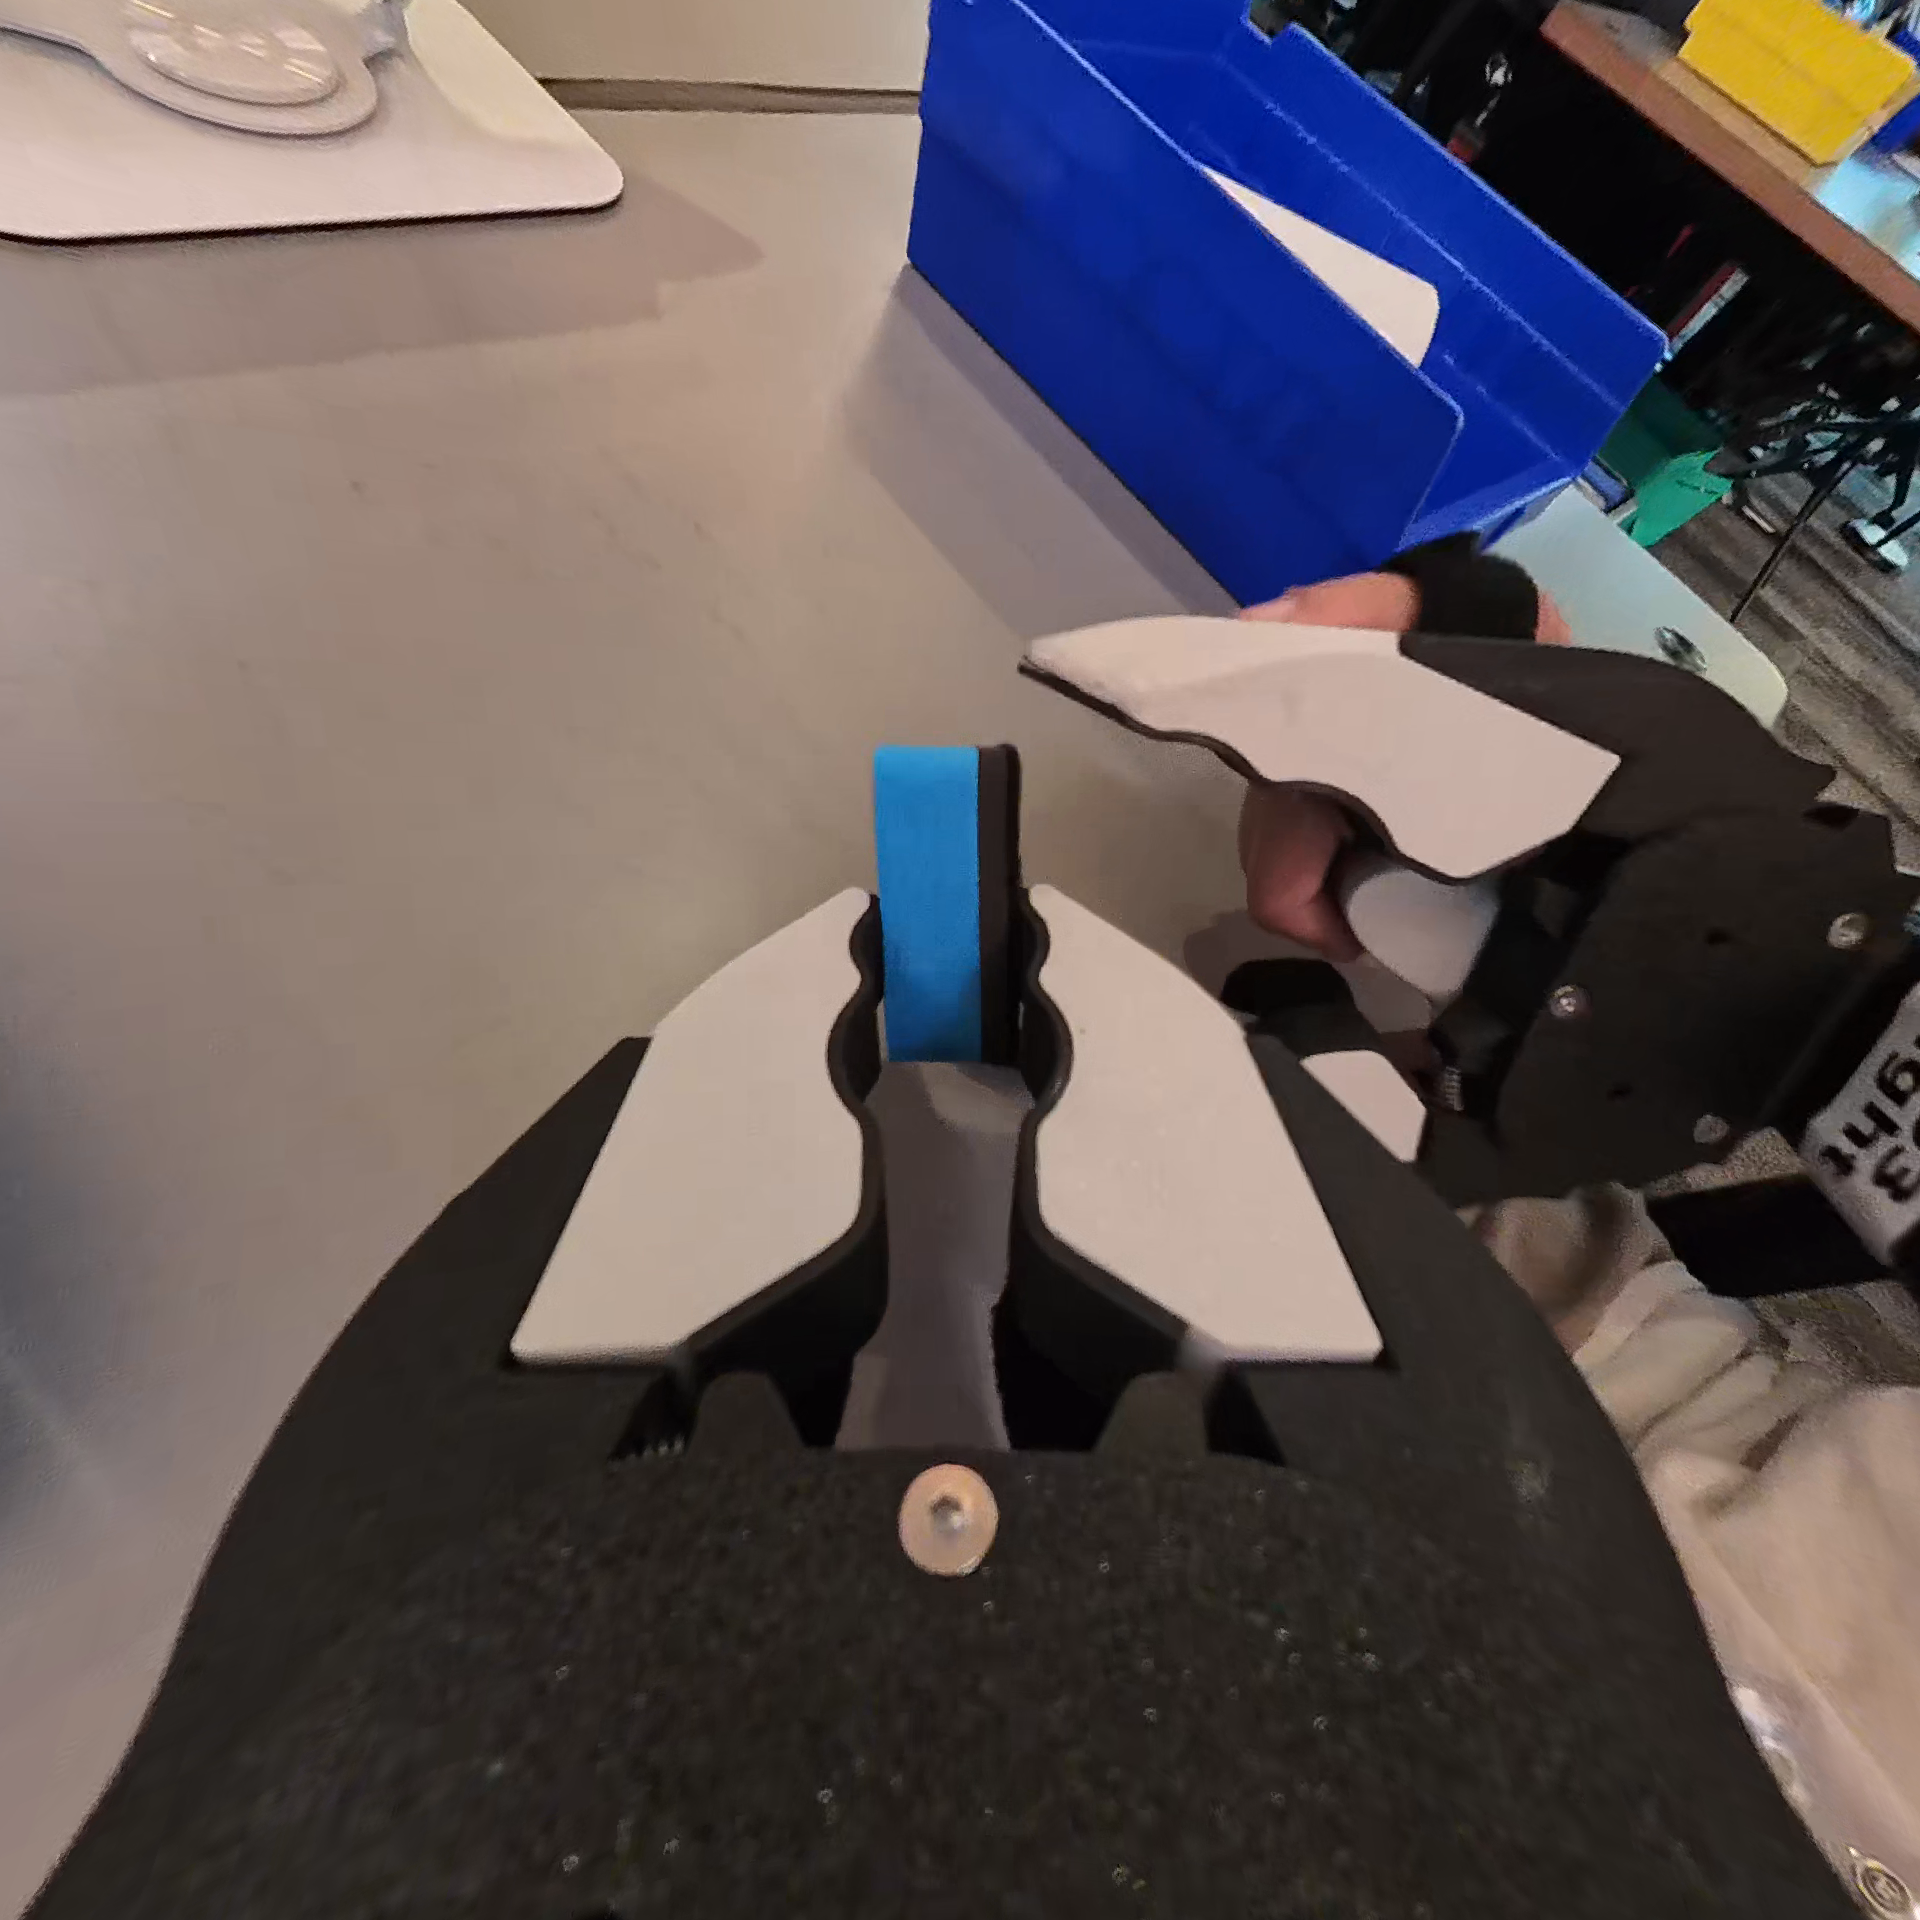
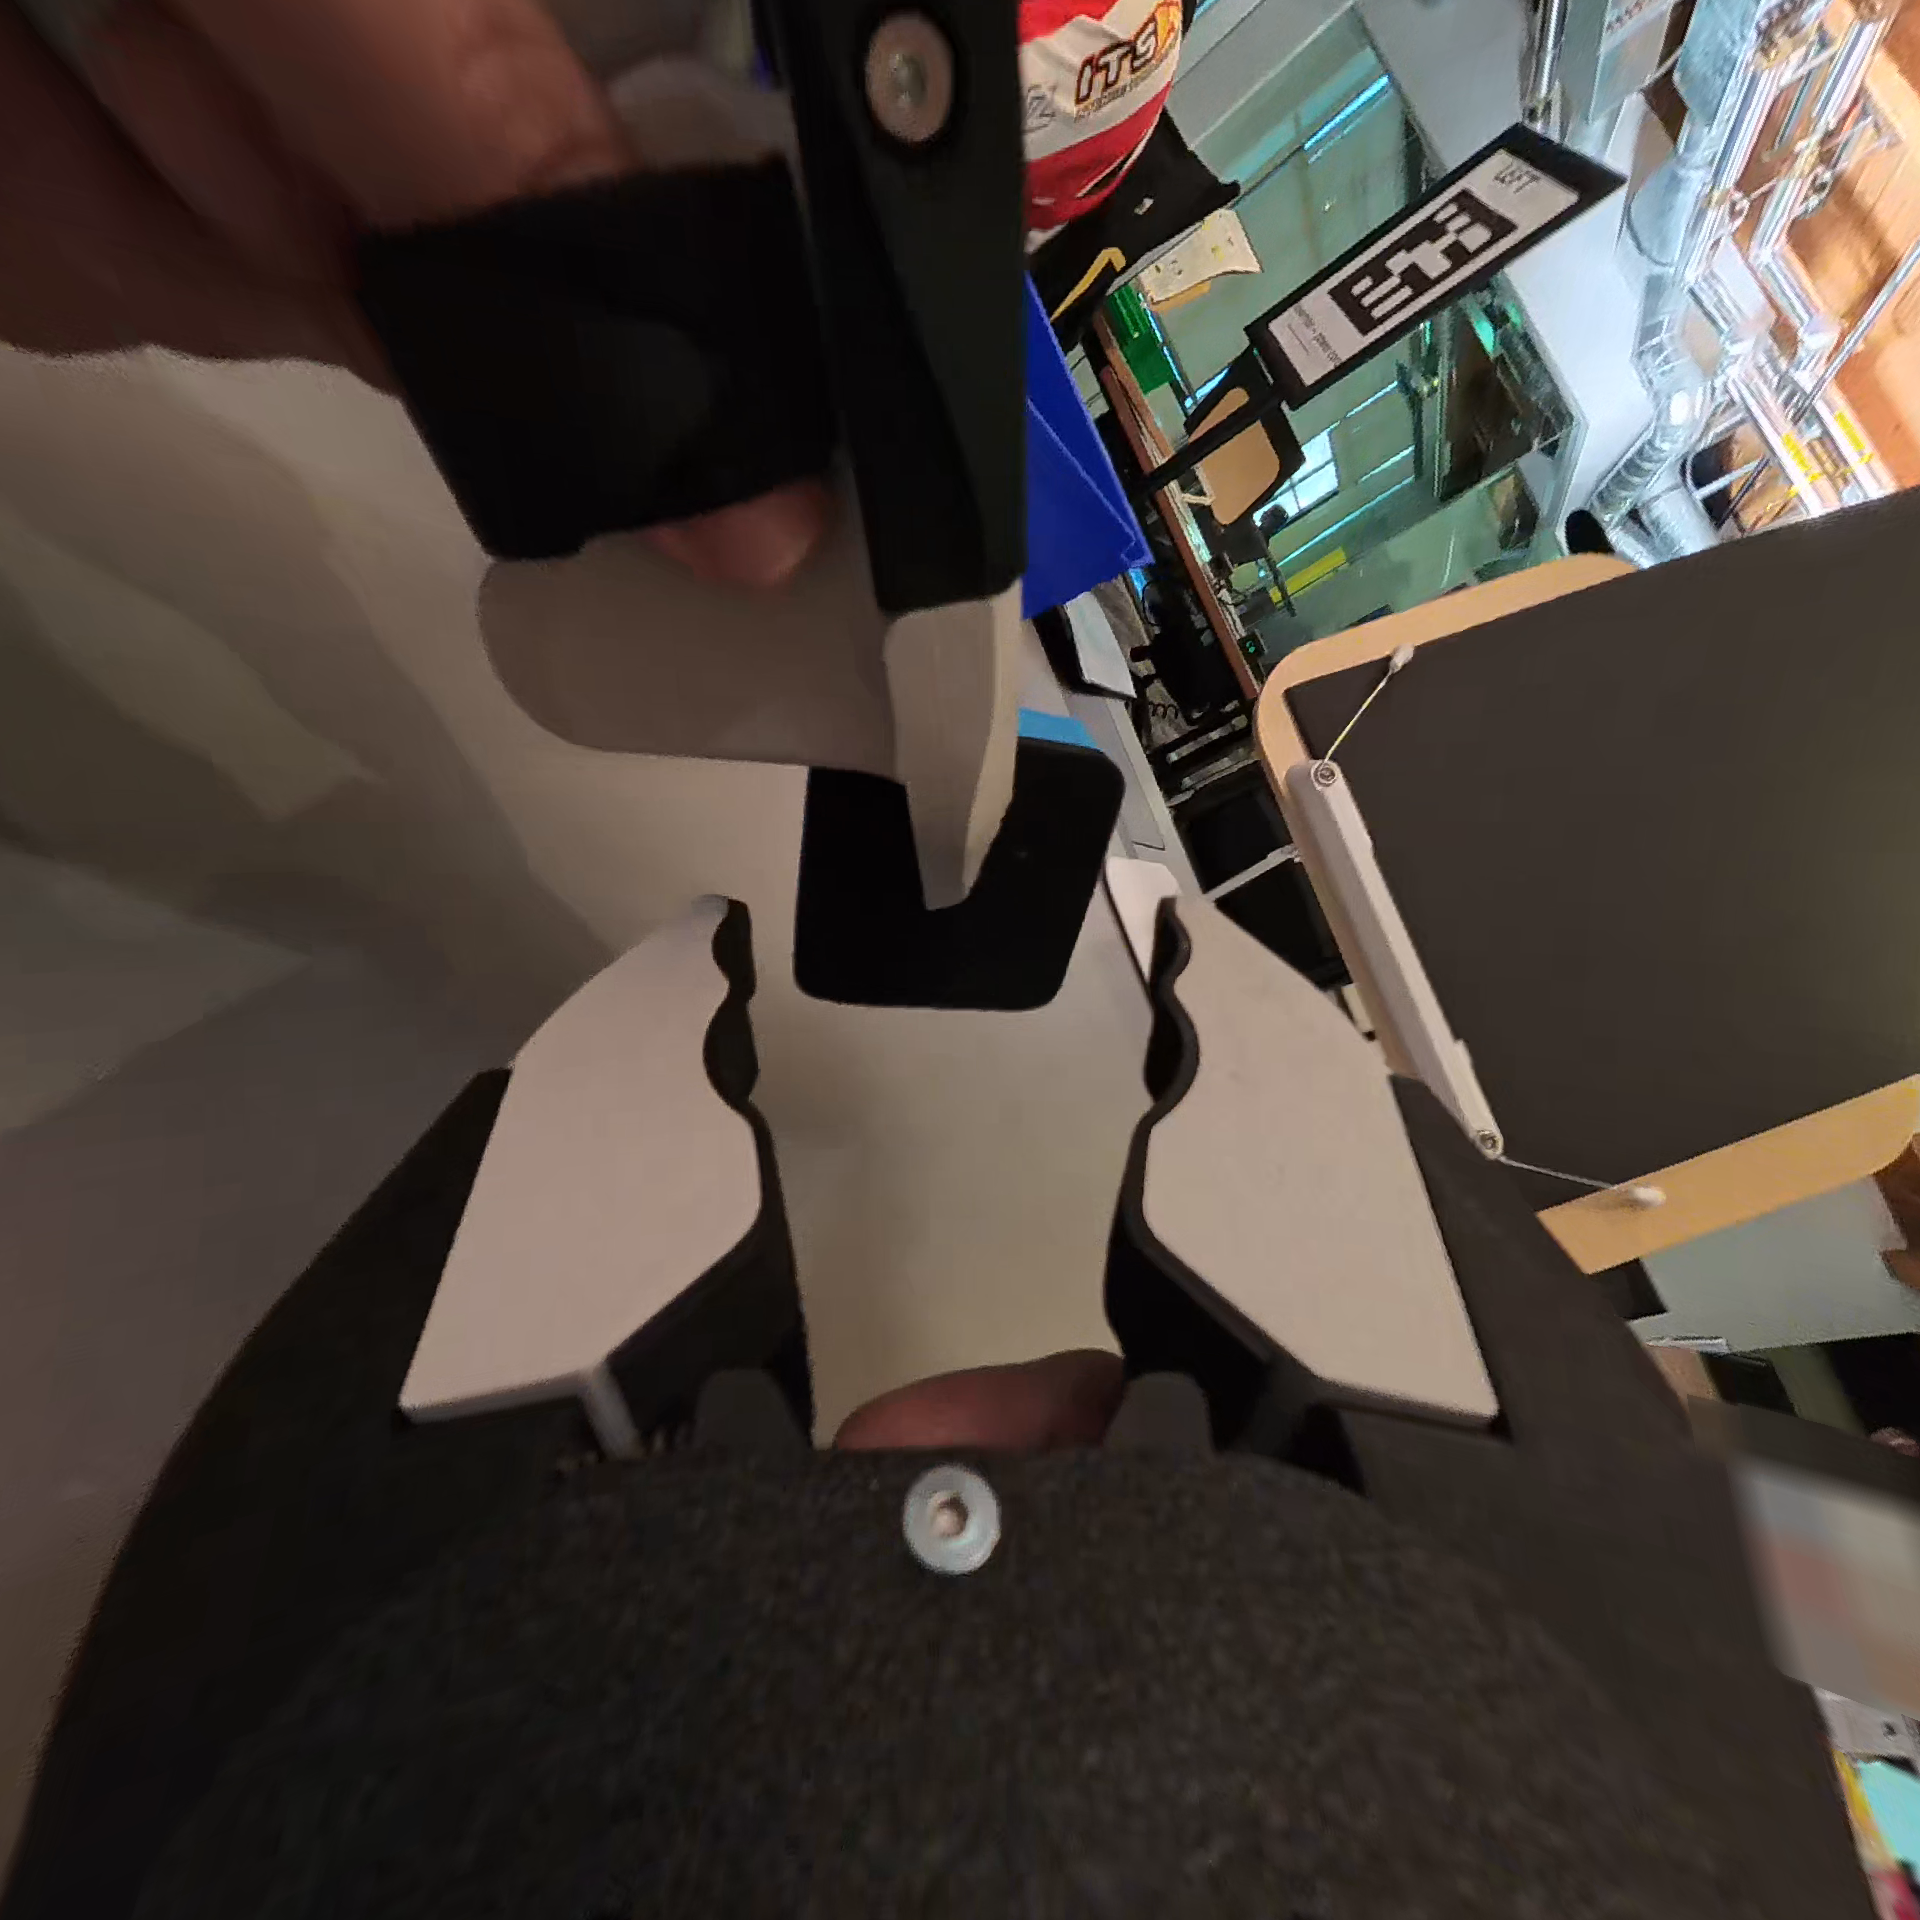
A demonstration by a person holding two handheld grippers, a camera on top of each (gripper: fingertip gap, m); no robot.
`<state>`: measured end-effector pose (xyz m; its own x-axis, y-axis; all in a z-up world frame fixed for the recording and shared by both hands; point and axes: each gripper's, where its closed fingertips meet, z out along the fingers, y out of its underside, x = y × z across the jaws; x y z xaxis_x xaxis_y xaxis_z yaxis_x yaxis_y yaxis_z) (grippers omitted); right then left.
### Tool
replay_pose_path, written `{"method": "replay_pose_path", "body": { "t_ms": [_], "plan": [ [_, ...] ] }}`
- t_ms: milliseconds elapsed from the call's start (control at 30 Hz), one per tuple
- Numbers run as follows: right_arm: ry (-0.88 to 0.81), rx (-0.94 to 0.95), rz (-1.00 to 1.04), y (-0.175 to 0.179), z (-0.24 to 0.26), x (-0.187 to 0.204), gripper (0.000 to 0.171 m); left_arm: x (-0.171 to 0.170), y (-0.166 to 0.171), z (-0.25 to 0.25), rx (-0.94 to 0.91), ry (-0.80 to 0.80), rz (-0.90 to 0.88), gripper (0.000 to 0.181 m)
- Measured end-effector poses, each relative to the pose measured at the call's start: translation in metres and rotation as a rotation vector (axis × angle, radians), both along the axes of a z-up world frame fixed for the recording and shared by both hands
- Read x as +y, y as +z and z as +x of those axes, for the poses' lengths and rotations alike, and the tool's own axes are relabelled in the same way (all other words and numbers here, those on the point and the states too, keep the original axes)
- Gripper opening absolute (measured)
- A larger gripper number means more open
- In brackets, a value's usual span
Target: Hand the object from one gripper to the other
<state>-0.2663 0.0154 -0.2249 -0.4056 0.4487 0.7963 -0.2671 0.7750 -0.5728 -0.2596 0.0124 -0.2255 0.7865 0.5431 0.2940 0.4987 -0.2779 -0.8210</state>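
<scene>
Left wrist view. Left tool (image 1: 948, 914): two grey fingers on a black body, closed on a blue-and-black eraser block (image 1: 943, 894). The block stands on edge between the fingertips, its blue face to the left, a thin black layer to the right, and its upper half rising clear above the tips. Right tool (image 1: 1226, 831): just beside the block on its right, turned on its side, held by a hand (image 1: 1299, 883) wearing a black strap; its upper grey finger reaches toward the block without touching it. Grey table (image 1: 416, 623): below both tools. Blue bin (image 1: 1143, 343): toward the far right corner of the table, a white sheet inside. White mat (image 1: 312, 156): far left corner, bearing a clear plastic item.

Right wrist view. Right tool (image 2: 951, 925): fingers spread wide apart, nothing between them. The block (image 2: 935, 935): seen here as a black rounded rectangle, just beyond the fingertips and in line with the gap, not inside it. Left tool (image 2: 951, 810): comes down from above, one grey finger pressed flat across the block's black face. A strapped hand (image 2: 582, 364) holds it at upper left. Dark board with pale wooden rim (image 2: 1610, 831): right side.
</scene>
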Motion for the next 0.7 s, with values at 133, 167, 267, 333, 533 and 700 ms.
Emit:
{"method": "replay_pose_path", "body": {
  "t_ms": [133,167,267,333,533,700],
  "plan": [
    [0.014,-0.01,0.022,-0.006,0.0,0.0,0.068,0.007,-0.003,0.008,-0.003,-0.031,-0.022,0.022],
    [0.01,-0.01,0.024,-0.007,-0.001,0.001,0.062,0.009,-0.004,0.01,-0.001,-0.038,-0.029,0.022],
    [0.015,-0.034,0.03,-0.008,-0.001,0.002,0.06,0.01,-0.005,0.011,0.018,-0.039,-0.049,0.022],
    [0.018,-0.057,0.027,-0.007,-0.001,0.003,0.06,0.011,-0.003,0.011,0.009,-0.041,-0.028,0.023],
    [-0.03,-0.206,-0.031,-0.01,-0.017,0.03,0.059,-0.006,0.018,0.001,0.079,-0.016,0.118,0.05],
    [-0.142,-0.348,-0.238,0.05,-0.038,0.102,0.059,-0.035,0.03,-0.02,0.04,0.057,0.241,0.047]
  ]
}}
